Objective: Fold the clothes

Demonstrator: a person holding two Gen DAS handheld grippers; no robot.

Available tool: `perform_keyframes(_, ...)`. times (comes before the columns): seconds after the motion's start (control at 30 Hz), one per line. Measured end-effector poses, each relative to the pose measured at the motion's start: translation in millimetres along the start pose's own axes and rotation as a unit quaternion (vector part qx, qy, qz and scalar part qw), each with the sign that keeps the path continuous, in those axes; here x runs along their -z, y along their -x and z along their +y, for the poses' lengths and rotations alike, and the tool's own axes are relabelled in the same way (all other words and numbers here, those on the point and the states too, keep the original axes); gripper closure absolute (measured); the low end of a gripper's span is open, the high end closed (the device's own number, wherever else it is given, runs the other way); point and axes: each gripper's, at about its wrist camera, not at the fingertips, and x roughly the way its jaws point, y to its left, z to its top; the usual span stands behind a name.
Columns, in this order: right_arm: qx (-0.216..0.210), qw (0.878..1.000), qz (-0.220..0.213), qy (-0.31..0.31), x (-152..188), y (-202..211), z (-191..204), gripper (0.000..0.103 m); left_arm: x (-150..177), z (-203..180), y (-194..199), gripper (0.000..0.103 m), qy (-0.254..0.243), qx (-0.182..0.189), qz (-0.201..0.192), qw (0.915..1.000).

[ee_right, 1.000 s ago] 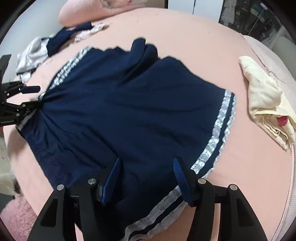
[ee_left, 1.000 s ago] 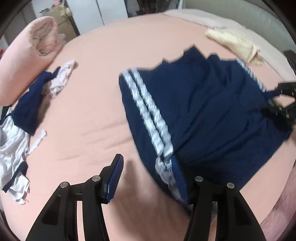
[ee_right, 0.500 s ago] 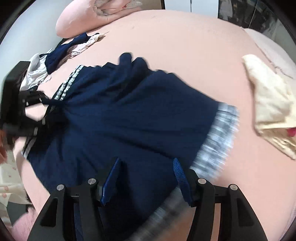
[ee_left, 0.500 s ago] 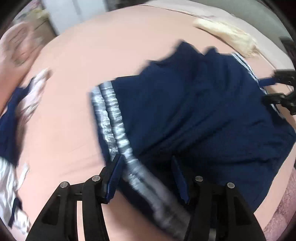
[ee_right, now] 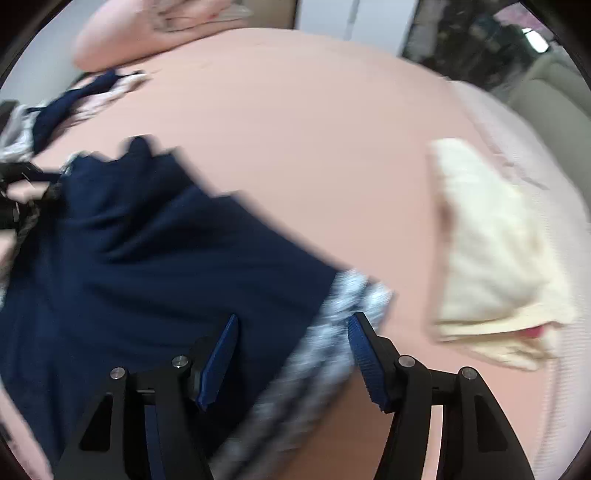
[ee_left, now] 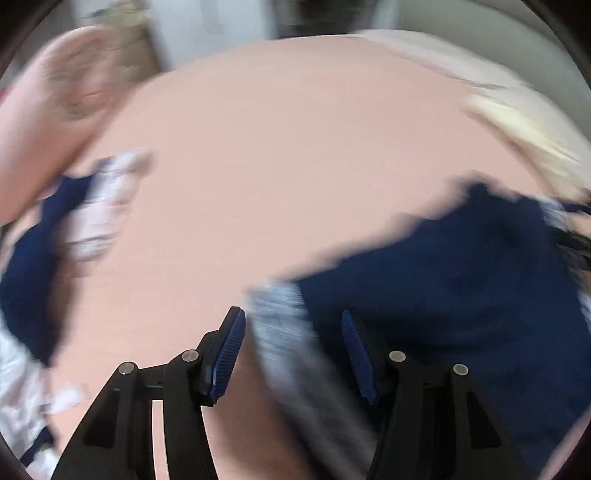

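A navy skirt with a white striped hem point(ee_left: 461, 280) lies on the pink bed sheet point(ee_left: 288, 155); it also shows in the right wrist view point(ee_right: 155, 251). My left gripper point(ee_left: 291, 347) is open, its fingers astride the skirt's left striped edge point(ee_left: 284, 325). My right gripper point(ee_right: 291, 350) is open, its fingers astride the right striped edge point(ee_right: 354, 299). Both views are blurred by motion. Neither gripper holds the cloth.
A pile of navy and white clothes point(ee_left: 66, 236) lies at the left, also seen in the right wrist view point(ee_right: 74, 103). A folded cream garment point(ee_right: 495, 258) lies at the right. A pink pillow point(ee_right: 155, 33) sits at the bed's far end.
Both grippers have moved outward and back toward the skirt's near corners, so each striped edge now sits between open fingers. The skirt lies lower in both views.
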Motion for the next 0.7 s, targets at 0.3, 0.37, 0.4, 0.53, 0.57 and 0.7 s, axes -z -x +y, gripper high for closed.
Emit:
perform_keyframes(0.3, -0.127, 0.991, -0.042, -0.021, -13, 42, 17, 0.040, 0, -101, 41, 0.052, -0.118, 0.192, -0.020, 0.9741)
perform_keyframes(0.37, -0.149, 0.989, -0.018, 0.007, -21, 29, 46, 0.039, -5, -129, 18, 0.052, -0.153, 0.175, -0.006, 0.9725)
perform_keyframes(0.4, -0.148, 0.989, -0.003, 0.020, -22, 18, 57, 0.040, -7, -132, 5, 0.052, -0.152, 0.154, 0.001, 0.9763)
perform_keyframes(0.53, -0.128, 0.991, -0.013, 0.043, -33, -4, 69, 0.035, -27, -107, -23, 0.050, -0.071, 0.138, -0.012, 0.9878)
perform_keyframes(0.57, -0.122, 0.992, -0.018, 0.037, -38, -6, 67, 0.035, -33, -100, -27, 0.050, -0.056, 0.124, -0.015, 0.9906)
perform_keyframes(0.7, -0.070, 0.997, -0.032, -0.007, -58, -13, 49, 0.035, -57, -76, -30, 0.051, 0.000, 0.086, -0.031, 0.9958)
